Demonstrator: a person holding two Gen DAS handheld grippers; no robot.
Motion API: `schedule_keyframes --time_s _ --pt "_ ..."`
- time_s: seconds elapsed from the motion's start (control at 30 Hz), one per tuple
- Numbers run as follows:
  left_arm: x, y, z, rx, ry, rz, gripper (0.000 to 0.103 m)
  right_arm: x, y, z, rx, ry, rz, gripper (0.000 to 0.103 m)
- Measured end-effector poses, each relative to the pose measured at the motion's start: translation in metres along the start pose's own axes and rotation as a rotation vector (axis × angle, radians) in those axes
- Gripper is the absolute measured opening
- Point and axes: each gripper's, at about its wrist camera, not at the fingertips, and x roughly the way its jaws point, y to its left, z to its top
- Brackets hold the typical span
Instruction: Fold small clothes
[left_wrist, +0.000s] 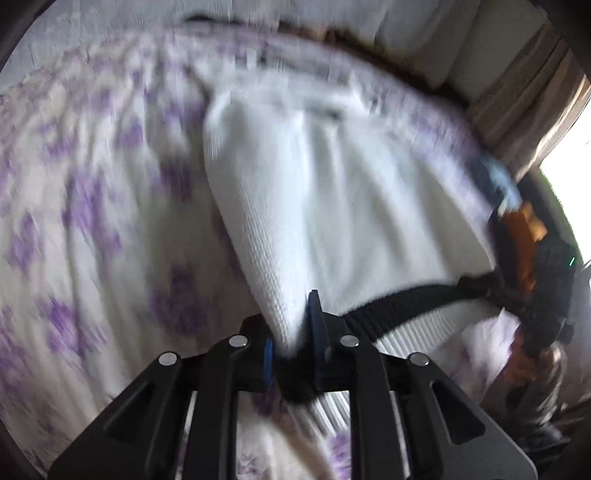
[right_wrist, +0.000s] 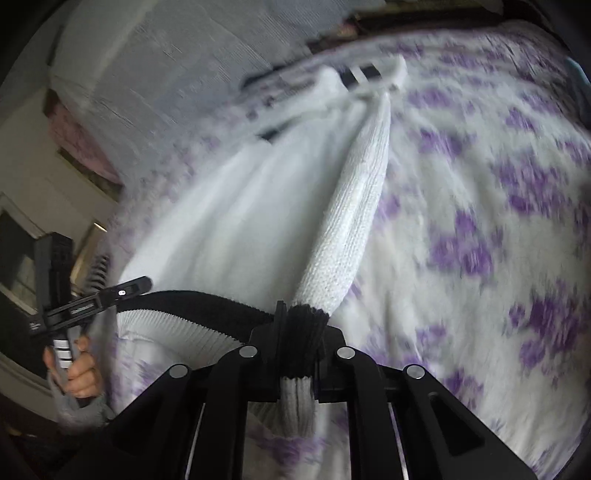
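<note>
A white knit garment (left_wrist: 332, 192) with a black band and white ribbed hem (left_wrist: 399, 299) hangs stretched above a bed. My left gripper (left_wrist: 291, 343) is shut on one hem corner. My right gripper (right_wrist: 299, 332) is shut on the other corner, on the black band (right_wrist: 306, 328). The garment (right_wrist: 229, 221) runs away from both grippers towards the far end, where its black-and-white trim (right_wrist: 364, 75) lies on the bed. The right gripper also shows at the right edge of the left wrist view (left_wrist: 524, 266). The left gripper shows at the left of the right wrist view (right_wrist: 85, 299).
The bed is covered by a white sheet with purple flowers (left_wrist: 92, 221), also in the right wrist view (right_wrist: 498, 221). A pale headboard or wall (right_wrist: 155, 66) stands behind. A bright window with a curtain (left_wrist: 546, 110) is at the right. Both views are motion-blurred.
</note>
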Motion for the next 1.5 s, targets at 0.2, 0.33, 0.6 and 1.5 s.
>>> schedule_keyframes --time_s 0.2,0.33,0.6,1.5 --pt "-0.039 -0.007 -0.001 0.068 -0.149 0.11 0.04 -0.034 -0.014 0.003 -0.002 -0.069 -0.087 0.03" --pt "-0.072 -0.023 0.034 0.115 -0.285 0.201 0.07 -0.069 0.001 0.03 -0.059 -0.211 -0.179 0.03" --pt "0.058 -0.041 0.1 0.285 -0.046 0.339 0.077 0.052 0.028 0.081 -0.096 0.052 -0.104 0.028" --pt "0.116 -0.07 0.303 0.38 -0.252 0.442 0.009 0.022 -0.022 0.144 0.046 -0.194 -0.044 0.036"
